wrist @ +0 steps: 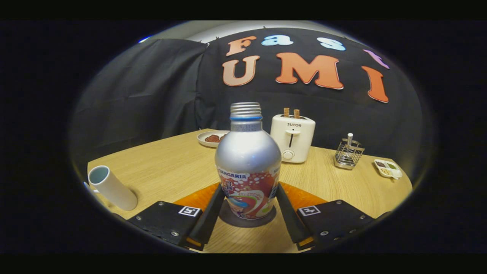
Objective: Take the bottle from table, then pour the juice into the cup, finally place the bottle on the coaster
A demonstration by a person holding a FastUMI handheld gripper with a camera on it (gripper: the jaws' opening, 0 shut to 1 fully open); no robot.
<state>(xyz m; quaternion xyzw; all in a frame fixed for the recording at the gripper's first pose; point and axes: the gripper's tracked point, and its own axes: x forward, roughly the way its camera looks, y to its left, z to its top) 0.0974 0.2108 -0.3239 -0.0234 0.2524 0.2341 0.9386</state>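
The uncapped bottle (248,167) is clamped low between both fingers of the tool (249,198), kept upright over the coaster (233,217) for setting down.

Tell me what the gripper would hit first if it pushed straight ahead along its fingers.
The bottle: it already stands between the gripper's fingers on the coaster. Beyond it, probably the toaster.
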